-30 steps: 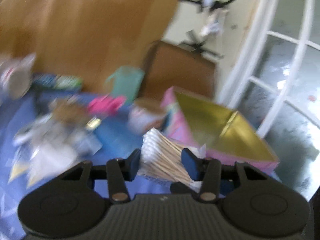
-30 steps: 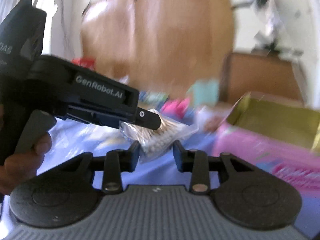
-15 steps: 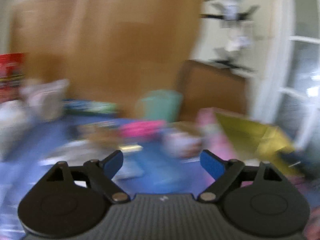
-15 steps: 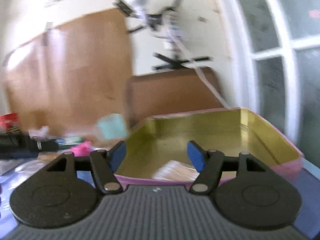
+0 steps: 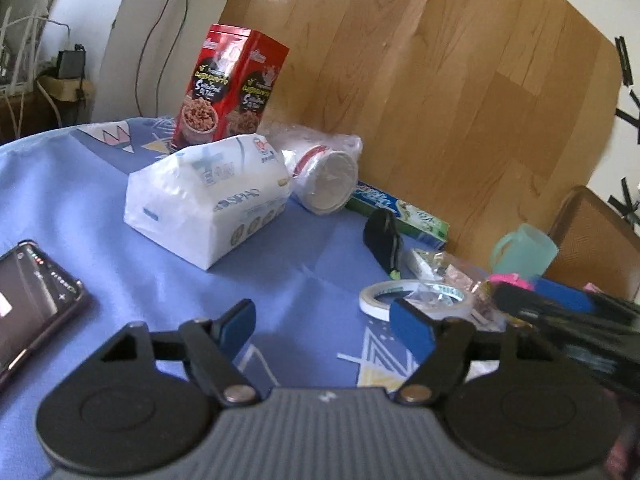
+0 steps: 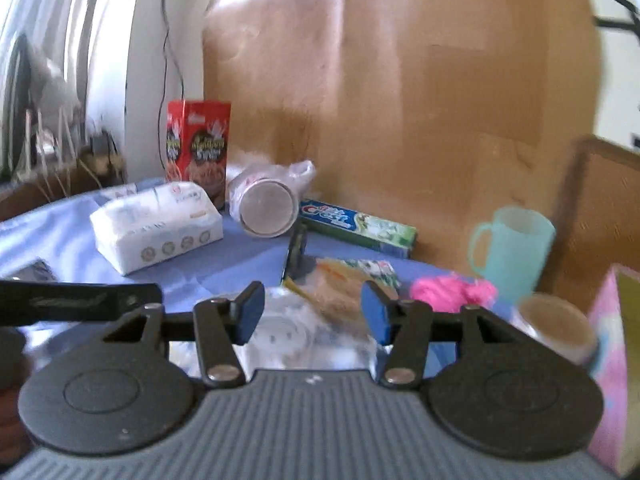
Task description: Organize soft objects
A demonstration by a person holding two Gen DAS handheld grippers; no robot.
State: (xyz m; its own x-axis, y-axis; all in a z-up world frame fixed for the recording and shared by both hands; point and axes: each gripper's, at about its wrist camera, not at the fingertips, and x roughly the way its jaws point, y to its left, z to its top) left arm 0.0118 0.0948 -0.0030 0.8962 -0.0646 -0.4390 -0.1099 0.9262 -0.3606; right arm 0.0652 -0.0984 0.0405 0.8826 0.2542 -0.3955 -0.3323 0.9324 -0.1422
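Note:
A white soft tissue pack lies on the blue cloth at the back left; it also shows in the right wrist view. A pink soft bundle lies near the teal mug. Clear plastic bags lie just beyond my right gripper, which is open and empty. My left gripper is open and empty above the cloth, well short of the tissue pack. The pink box's corner shows at the far right.
A red snack box, a bagged cup stack, a toothpaste box, a tape roll, a black clip, a teal mug, a small tub and a phone lie on the table.
The left gripper let go of the cotton swab bag and opened. Both grippers swung left, away from the pink box toward the cluttered cloth. The swab bag is out of view now.

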